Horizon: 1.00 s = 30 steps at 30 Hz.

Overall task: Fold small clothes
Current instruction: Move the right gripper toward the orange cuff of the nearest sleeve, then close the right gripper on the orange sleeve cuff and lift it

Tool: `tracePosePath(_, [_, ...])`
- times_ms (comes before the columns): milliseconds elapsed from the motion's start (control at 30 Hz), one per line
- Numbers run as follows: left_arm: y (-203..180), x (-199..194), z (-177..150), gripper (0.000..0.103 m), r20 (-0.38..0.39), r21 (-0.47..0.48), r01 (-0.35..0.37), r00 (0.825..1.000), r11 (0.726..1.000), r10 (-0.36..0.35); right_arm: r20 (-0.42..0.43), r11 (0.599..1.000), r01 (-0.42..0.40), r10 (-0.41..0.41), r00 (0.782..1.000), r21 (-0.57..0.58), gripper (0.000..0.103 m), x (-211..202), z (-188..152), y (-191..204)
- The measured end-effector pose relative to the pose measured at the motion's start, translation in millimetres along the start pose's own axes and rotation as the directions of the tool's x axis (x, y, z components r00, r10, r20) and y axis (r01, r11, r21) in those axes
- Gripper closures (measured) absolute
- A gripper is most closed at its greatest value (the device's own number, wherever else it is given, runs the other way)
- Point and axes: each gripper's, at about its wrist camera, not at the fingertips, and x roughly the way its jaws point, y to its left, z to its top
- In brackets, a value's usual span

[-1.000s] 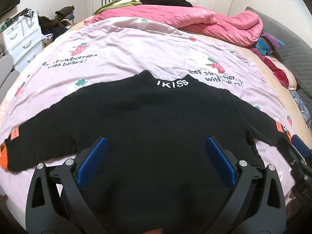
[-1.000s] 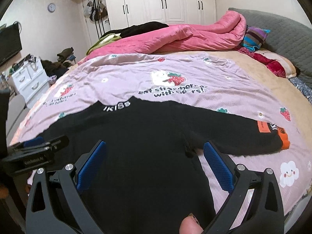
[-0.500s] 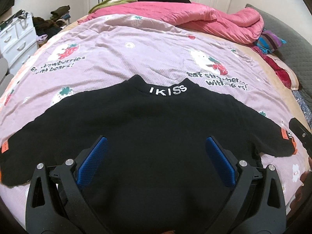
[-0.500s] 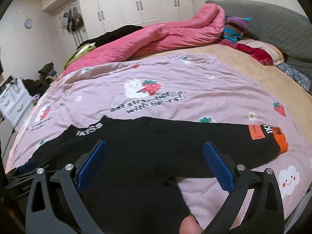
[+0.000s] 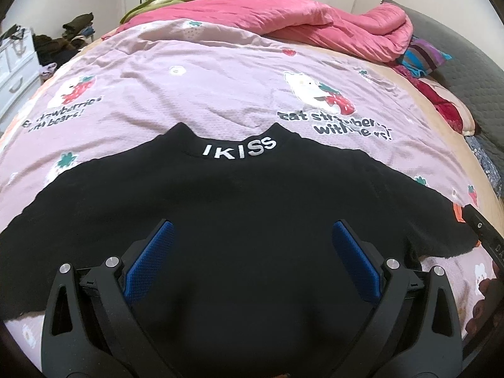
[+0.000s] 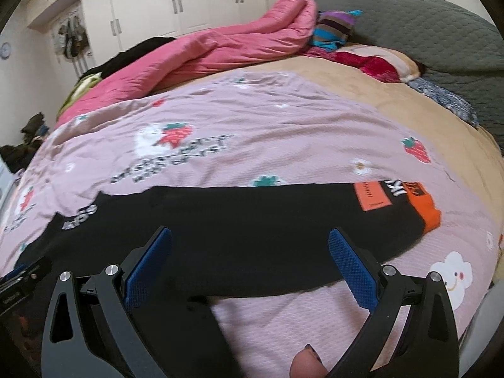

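A small black sweater (image 5: 252,220) with white "IKISS" lettering on the collar lies flat, sleeves spread, on the pink strawberry-print sheet (image 5: 220,94). My left gripper (image 5: 250,236) is open and empty above the middle of the sweater's body. My right gripper (image 6: 250,245) is open and empty above the sweater's right sleeve (image 6: 283,220), whose orange cuff (image 6: 425,211) lies to the right. The right gripper's tip shows at the left wrist view's right edge (image 5: 482,230), and the left gripper shows at the right wrist view's left edge (image 6: 22,277).
A pink quilt (image 5: 299,25) is bunched at the far side of the bed. Pillows (image 6: 371,60) and a grey headboard (image 6: 425,28) are on the right. White drawers (image 5: 12,72) and a clothes pile (image 5: 63,44) stand left. White wardrobes (image 6: 189,9) line the back wall.
Both grippers stayed open. The left view moved closer toward the collar. The right gripper swung right, from over the sweater's body to over the right sleeve and its cuff.
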Motion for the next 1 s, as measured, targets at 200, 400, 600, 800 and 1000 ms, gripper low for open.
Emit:
tracePosePath(200, [-5, 16, -2, 0.009, -0.019, 0.015, -0.003, 1.000, 1.000, 0.004, -0.031, 0.992, 0.081, -0.078, 0.996, 0.093, 0.004, 14, -3, -37])
tracePosePath(400, [-16, 27, -5, 0.009, -0.032, 0.043, 0.005, 0.999, 0.999, -0.003, -0.069, 0.967, 0.119, -0.106, 0.992, 0.225, 0.004, 22, -7, -82])
tracePosePath(600, [-36, 40, -16, 0.009, -0.066, 0.114, 0.039, 0.997, 0.993, -0.032, -0.119, 0.922, 0.164, -0.130, 0.984, 0.350, 0.004, 36, -13, -132])
tracePosePath(800, [-49, 46, -24, 0.009, -0.091, 0.161, 0.059, 0.995, 0.985, -0.045, -0.164, 0.891, 0.153, -0.090, 0.982, 0.427, 0.004, 60, -13, -167])
tracePosePath(1000, [-46, 38, -21, 0.009, -0.062, 0.148, 0.043, 0.998, 0.988, -0.034, -0.089, 0.855, 0.080, -0.040, 0.995, 0.512, 0.026, 73, -7, -188])
